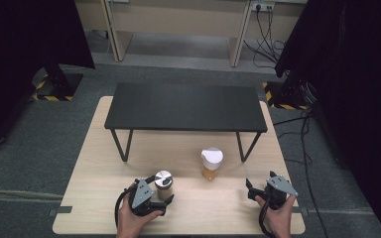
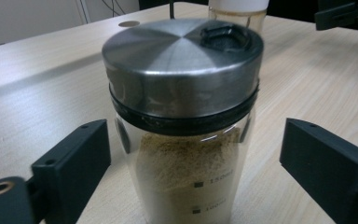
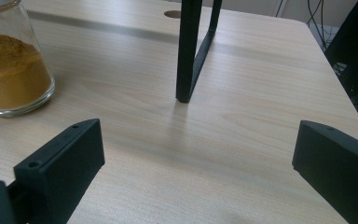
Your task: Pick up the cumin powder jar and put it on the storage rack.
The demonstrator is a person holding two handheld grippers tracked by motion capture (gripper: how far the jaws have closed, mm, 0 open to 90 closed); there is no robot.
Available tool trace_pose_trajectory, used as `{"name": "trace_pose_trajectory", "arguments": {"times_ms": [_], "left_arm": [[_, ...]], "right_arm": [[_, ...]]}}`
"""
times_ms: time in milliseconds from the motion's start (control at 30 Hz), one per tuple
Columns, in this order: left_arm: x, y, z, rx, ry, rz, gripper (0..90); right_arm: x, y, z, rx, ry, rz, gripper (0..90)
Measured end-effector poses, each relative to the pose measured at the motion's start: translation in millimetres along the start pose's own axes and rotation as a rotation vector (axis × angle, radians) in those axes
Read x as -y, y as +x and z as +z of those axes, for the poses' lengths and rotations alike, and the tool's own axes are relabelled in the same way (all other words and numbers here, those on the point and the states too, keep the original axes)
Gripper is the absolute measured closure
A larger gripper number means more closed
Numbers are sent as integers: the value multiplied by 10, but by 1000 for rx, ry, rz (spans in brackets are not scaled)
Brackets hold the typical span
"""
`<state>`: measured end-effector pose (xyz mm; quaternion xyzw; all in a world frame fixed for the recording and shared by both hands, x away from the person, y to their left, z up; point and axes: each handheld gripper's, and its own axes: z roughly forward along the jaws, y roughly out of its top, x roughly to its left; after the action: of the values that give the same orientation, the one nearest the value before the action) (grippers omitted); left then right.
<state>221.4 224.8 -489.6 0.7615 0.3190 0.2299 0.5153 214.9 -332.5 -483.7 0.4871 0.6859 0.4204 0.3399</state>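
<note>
- Fingers (image 2: pixel 70 161) on the left gripper (image 1: pixel 159 194) sit either side of the steel-lidded jar (image 1: pixel 163 184), with a visible gap between each pad and the glass, so nothing's actually gripped (jar is between the jaws, just not pinched).
- That jar stands upright on the wooden table (image 1: pixel 99 163), near the front edge, left of centre. In the left gripper view it's got a brushed metal lid with a black flip tab, a black ring under it, and pale tan powder inside with printed level marks on the glass.
- Person's left hand (image 1: pixel 131 223) comes in from the bottom edge in the high view, wrapped around the gripper body.
- Moving right: a second jar with a white lid (image 1: pixel 211 163) stands upright, well apart from the first one, just in front of the black shelf (image 1: pixel 186 106). Orange-brown powder in the bottom of it (clearer in the right gripper view).
- The shelf sits across the back half of the table on thin black legs; one leg (image 3: pixel 191 51) shows planted on the wood in the right gripper view.
- Far right: right gripper (image 1: pixel 252 190) is held in the person's right hand (image 1: pixel 280 218) near the front right corner, jaws spread wide with just bare table between them, holding nothing.
</note>
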Motion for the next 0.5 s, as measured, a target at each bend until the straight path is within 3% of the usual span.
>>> {"name": "trace_pose_trajectory", "arguments": {"times_ms": [500], "left_arm": [[-7,74,105,11,5,-39,299]], "right_arm": [[6,5,-3,-2,-4,-2,24]]}}
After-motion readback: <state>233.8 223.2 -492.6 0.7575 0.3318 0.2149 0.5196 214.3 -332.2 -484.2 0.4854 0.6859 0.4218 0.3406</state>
